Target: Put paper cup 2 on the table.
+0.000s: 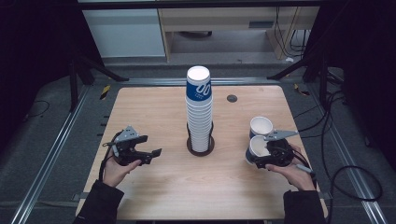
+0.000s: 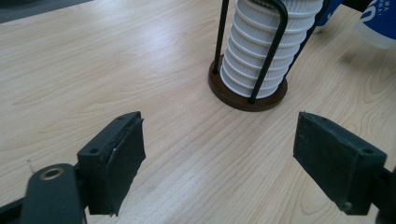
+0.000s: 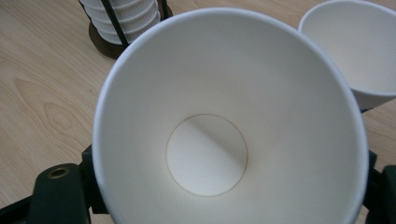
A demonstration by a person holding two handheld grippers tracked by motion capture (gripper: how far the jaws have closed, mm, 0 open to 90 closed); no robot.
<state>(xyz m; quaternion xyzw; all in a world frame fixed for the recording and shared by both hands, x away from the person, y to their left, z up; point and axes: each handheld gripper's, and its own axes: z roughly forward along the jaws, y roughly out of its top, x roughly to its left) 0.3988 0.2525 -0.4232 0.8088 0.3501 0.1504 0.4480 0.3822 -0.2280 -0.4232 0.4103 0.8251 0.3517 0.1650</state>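
Gripping a white paper cup (image 3: 219,130) with your right gripper (image 1: 271,157), you hold it mouth-up at the right side of the wooden table (image 1: 173,186), its blue outer wall showing from above; whether its base touches the wood is hard to tell. A second cup (image 1: 260,126) stands upright just behind it, apparently touching. Your left gripper (image 1: 142,151) hovers at the table's left with its jaws spread wide and nothing between them, pointed toward the tall stack of cups (image 1: 199,109) that sits mouth-down in a dark wire holder (image 2: 247,91) at the table's centre, well apart from both hands.
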